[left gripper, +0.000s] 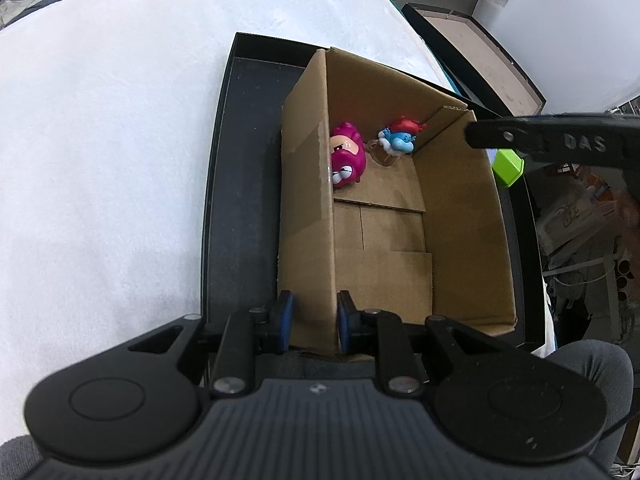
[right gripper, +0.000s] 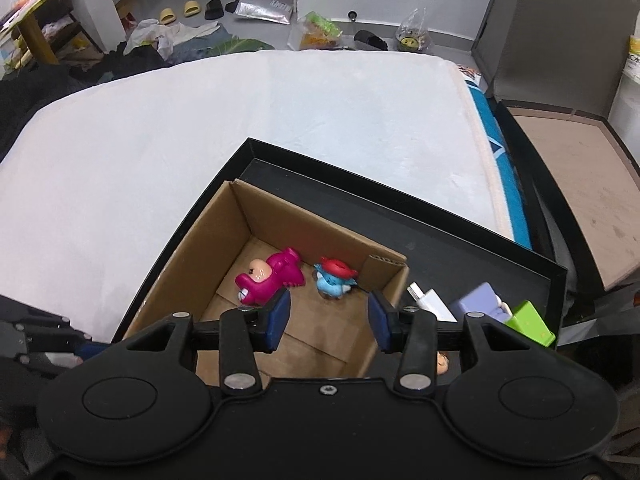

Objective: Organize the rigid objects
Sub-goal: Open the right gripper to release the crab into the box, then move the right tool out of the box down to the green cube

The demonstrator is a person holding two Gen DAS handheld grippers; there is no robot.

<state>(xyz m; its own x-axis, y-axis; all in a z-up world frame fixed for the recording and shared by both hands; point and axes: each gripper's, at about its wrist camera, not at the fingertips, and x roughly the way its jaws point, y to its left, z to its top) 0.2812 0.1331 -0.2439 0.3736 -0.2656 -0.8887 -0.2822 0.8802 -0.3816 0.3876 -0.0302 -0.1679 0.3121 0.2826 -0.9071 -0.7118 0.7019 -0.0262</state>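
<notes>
Blue pads tip both grippers. The left gripper point(left gripper: 314, 322) is pinching the near left wall of the box point(left gripper: 306, 208), one pad outside and one inside, pressed against the cardboard. The right gripper point(right gripper: 329, 316) hangs over the box's open top with its jaws spread and nothing between them; in the left view one of its black fingers crosses above the box's right rim.

The box stands inside a black tray point(right gripper: 440, 236), against the tray's left side. Folded cardboard flaps make up the box's floor. At the far end of that floor lie two toys: a pink toy point(left gripper: 347, 158) on its side against the left wall, and just beside it a blue toy point(left gripper: 400, 136) with a red top, close to the far corner.

Right of the box, in the tray, sit a white block point(right gripper: 434, 300), a lilac block point(right gripper: 482, 300) and a green block point(right gripper: 530, 320), near one another.

The tray rests on a white blanket point(right gripper: 160, 152) that spreads far beyond it. Past the blanket the floor is strewn with slippers point(right gripper: 180, 12) and bags.
</notes>
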